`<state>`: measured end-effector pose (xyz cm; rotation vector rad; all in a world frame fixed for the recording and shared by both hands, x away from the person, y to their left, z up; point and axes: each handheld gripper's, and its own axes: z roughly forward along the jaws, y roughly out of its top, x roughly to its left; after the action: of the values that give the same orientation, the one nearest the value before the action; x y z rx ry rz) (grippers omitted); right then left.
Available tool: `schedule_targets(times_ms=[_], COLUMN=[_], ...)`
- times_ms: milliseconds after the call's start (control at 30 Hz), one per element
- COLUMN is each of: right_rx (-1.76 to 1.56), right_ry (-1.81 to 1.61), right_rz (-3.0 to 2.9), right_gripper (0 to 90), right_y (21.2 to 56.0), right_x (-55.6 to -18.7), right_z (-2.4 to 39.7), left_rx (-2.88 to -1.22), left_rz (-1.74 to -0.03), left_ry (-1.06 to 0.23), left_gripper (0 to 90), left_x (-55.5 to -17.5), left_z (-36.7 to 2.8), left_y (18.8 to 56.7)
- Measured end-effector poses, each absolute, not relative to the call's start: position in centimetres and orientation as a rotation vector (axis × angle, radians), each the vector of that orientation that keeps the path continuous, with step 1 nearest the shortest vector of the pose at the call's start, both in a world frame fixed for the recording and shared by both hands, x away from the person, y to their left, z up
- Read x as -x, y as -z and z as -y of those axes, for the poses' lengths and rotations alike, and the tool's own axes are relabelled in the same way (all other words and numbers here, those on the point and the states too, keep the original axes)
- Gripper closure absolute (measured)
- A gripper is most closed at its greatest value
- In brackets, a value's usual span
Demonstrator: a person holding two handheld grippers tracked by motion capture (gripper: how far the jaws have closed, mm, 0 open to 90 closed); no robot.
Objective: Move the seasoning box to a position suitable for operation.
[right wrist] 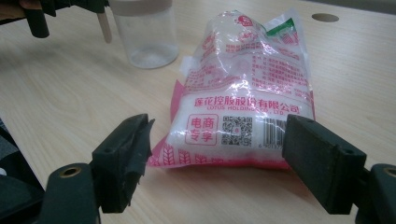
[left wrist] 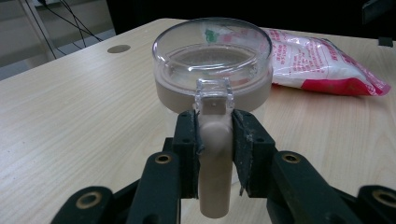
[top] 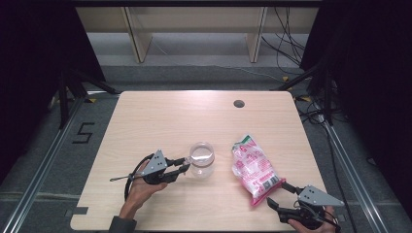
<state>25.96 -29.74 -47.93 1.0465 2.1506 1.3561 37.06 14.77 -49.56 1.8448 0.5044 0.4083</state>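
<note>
From the high view, the jar [top: 201, 159] stood near the middle of the worktop [top: 160, 116], well clear of every edge, with bare wood open behind it and to the left. The left tongs [top: 185, 165] came in from the jar's left, and the bag [top: 253, 167] lay to its right, apart from it, slanting toward the near right corner. The right tongs [top: 278, 194] sat by the near edge, just at the bag's lower end. A small round hole [top: 238, 103] marked the far side of the worktop; beyond it were grey floor, pale shelf legs and loose cables, with dark curtains on both sides. In the left gripper view, the left tongs [left wrist: 214, 140] were clamped narrowly on the beige latch [left wrist: 215, 172] hanging down the jar's near side. The jar [left wrist: 212, 65] was clear, with a domed clear lid over a beige collar, and the bag [left wrist: 322, 63] lay behind it to the right. In the right gripper view, the right tongs [right wrist: 219, 154] stood wide, with the bag's sealed pink end between the jaws but not pressed. The bag [right wrist: 243, 88] was clear plastic with pink print and white grains inside. The jar [right wrist: 147, 32] stood upright beyond it on the light wood.
</note>
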Motion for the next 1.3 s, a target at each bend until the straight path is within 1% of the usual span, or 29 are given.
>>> schedule_targets(times_ms=[167, 267, 367, 400, 467, 533, 633, 700, 733, 833, 933, 1000, 1033, 1100, 1167, 1300], right_rx=[-1.040, -1.036, -1.031, -1.028, -1.032, -1.031, -1.029, -1.042, -1.051, -1.044, -1.029, -1.044, -1.042, -1.089, -1.094, -1.094], right_ry=[-1.352, -1.358, -1.366, -1.353, -1.368, -1.357, -1.356, -1.359, -1.355, -1.379, -1.361, -1.367, -1.366, -1.366, -1.361, -1.370], right_rz=[-2.153, -2.157, -2.153, -2.164, -2.156, -2.160, -2.167, -2.173, -2.165, -2.171, -2.147, -2.155, -2.156, -2.165, -2.163, -2.162], right_gripper=[24.5, 24.5, 24.5, 24.6, 24.5, 24.5, 24.5, 24.5, 24.5, 24.5, 24.5, 24.5, 24.5, 24.5, 24.5, 24.5], right_y=[47.9, 47.9, 47.9, 47.9, 47.9, 47.9, 47.9, 47.9, 48.0, 48.0, 48.0, 48.0, 48.0, 48.0, 48.0, 48.0], right_x=[-26.0, -26.0, -26.0, -26.0, -26.0, -26.0, -26.0, -26.0, -26.0, -26.2, -26.2, -26.1, -26.1, -25.8, -25.7, -25.7], right_z=[29.8, 29.8, 29.9, 29.9, 29.8, 29.9, 29.9, 29.9, 29.9, 30.1, 30.3, 30.2, 30.3, 30.1, 30.1, 30.1], left_rx=[-1.836, -1.866, -1.858, -1.872, -1.877, -1.904, -1.879, -1.895, -1.900, -1.890, -1.883, -1.865, -1.842, -1.832, -1.859, -1.872], left_rz=[-0.540, -0.541, -0.595, -0.585, -0.599, -0.621, -0.658, -0.681, -0.699, -0.726, -0.720, -0.714, -0.712, -0.701, -0.664, -0.712], left_ry=[-0.403, -0.450, -0.457, -0.472, -0.472, -0.514, -0.489, -0.522, -0.539, -0.547, -0.560, -0.525, -0.488, -0.475, -0.500, -0.564], left_gripper=[68.9, 67.9, 65.9, 66.0, 67.6, 67.2, 69.8, 70.1, 71.7, 72.6, 73.0, 72.9, 72.8, 72.9, 73.0, 74.2], left_x=[-37.8, -38.0, -38.2, -38.2, -38.2, -38.4, -38.5, -38.5, -38.7, -39.0, -39.1, -39.1, -39.1, -38.9, -38.8, -39.0], left_z=[-14.7, -14.4, -14.3, -14.4, -14.4, -14.4, -14.4, -14.0, -13.8, -13.5, -13.5, -13.5, -13.5, -13.3, -13.0, -13.1], left_y=[49.6, 49.3, 49.2, 49.3, 49.4, 49.6, 49.7, 49.7, 49.7, 49.9, 50.0, 50.1, 50.3, 50.4, 50.4, 50.3])
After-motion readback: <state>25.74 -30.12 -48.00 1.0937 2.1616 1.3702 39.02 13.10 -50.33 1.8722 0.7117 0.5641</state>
